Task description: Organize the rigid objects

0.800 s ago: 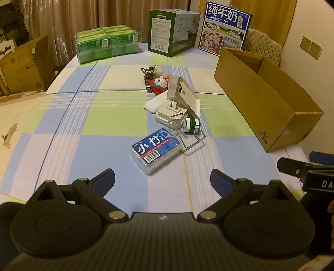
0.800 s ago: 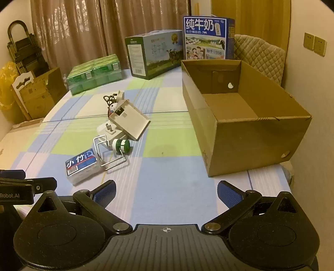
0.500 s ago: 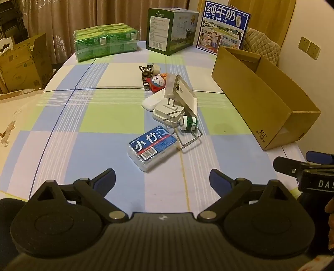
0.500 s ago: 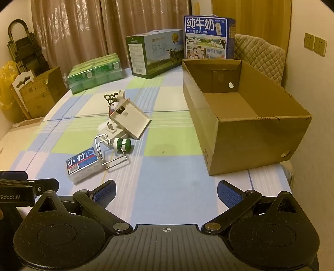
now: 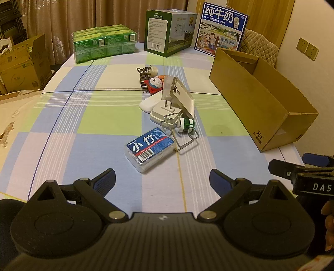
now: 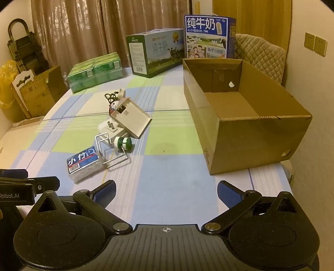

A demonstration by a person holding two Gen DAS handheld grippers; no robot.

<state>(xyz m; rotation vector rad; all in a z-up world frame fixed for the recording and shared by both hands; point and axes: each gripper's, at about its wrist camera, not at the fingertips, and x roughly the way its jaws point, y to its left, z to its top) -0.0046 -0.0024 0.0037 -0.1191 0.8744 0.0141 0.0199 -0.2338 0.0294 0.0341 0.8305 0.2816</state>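
A: Surface & room?
B: Table w/ checked cloth (image 5: 100, 116), blue/green/cream. L to R: folded cartons (image 5: 23, 62) on the floor, curtains (image 5: 68, 18) behind, green packs (image 5: 104, 42), two milk cartons (image 5: 170, 31), open cardboard box (image 6: 246, 116) at R edge, wall sockets (image 5: 307, 48)
A: Items vs jaws?
B: Pile mid-table: clear floss case w/ blue label (image 5: 149, 149) closest, just ahead of left gripper (image 5: 162, 179), not touching. Wire clip (image 5: 181, 133), white plug (image 5: 165, 112) further back. Right gripper (image 6: 166, 190) over bare cloth, pile to its L, box ahead-R
A: Jaws?
B: Both spread wide, nothing betw them
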